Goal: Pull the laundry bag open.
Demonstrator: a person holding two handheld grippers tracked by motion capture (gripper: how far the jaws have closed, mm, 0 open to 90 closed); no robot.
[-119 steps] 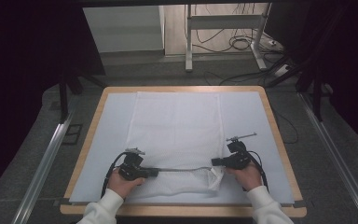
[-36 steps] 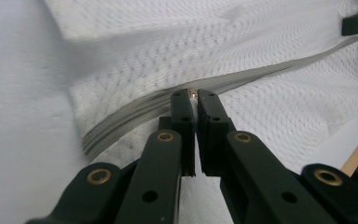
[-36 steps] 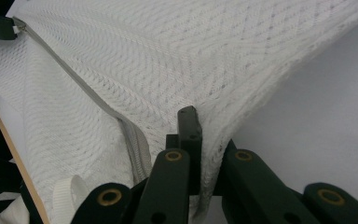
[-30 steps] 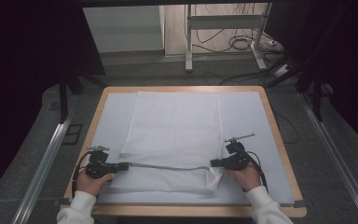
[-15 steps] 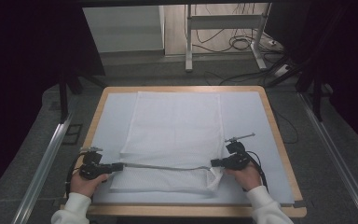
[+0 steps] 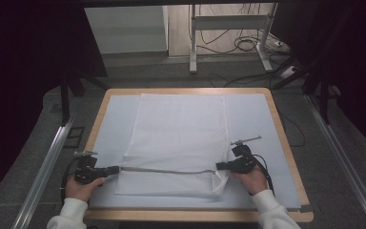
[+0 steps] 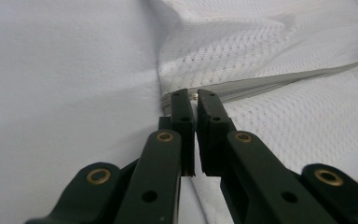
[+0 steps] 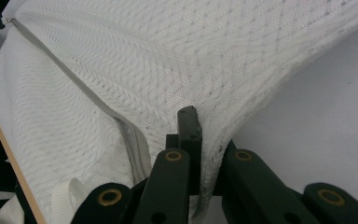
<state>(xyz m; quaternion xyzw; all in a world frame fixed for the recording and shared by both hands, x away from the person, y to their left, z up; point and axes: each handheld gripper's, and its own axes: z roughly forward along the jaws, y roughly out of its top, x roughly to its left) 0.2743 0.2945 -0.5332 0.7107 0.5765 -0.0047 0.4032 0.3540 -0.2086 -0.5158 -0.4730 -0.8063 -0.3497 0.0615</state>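
Left gripper (image 6: 115,169) pinches the zipper pull (image 7: 194,96) at its tips; right gripper (image 6: 220,166) clamps the mesh bag (image 6: 178,133) ahead. Keep fabric taut, pull straight along the zipper (image 6: 164,170).

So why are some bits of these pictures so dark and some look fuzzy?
In the high view, light falls on the table and white mesh bag, while the sides of the room sit in deep shadow. In the left gripper view, the near black arms look soft and the zipper is sharper. In the right gripper view, the mesh looks bright and washed out.
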